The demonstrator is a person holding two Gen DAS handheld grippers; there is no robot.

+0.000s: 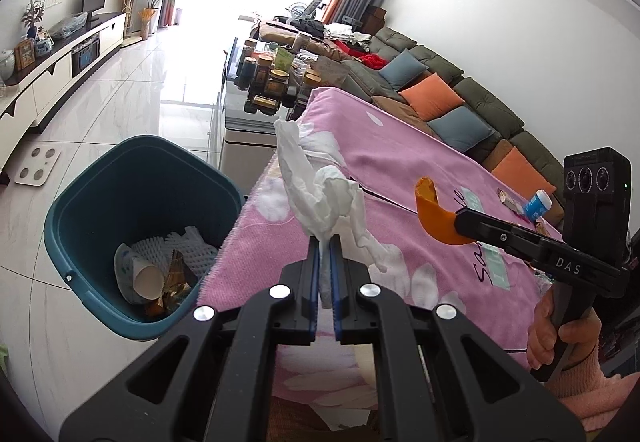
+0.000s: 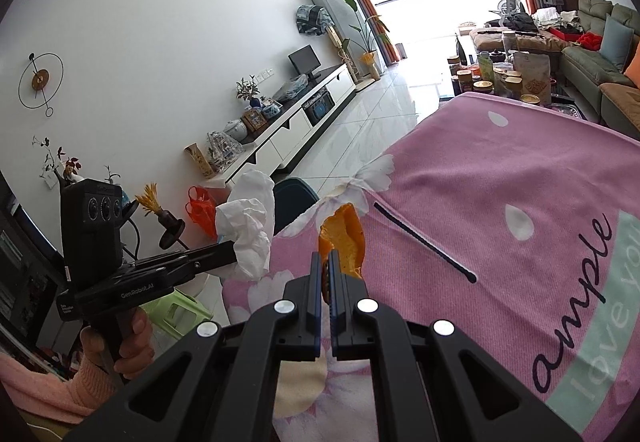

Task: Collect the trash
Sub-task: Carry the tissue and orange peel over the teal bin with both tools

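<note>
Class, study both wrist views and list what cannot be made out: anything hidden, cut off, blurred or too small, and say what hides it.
- Bin contents, left wrist view: the lowest layer is hidden by its own wall, a paper cup and foam netting.
- Bin, right wrist view: mostly hidden behind the tissue and pink cloth.
- Small items on the cloth, left wrist view: too small to identify.
- Cloth lettering, right wrist view: cut off by the edge.

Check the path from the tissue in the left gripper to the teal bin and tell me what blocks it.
Nothing visible blocks it. The left gripper is shut on the crumpled white tissue above the edge of the pink flowered cloth. The open teal plastic bin stands on the floor just beside it, lidless, partly filled.
</note>
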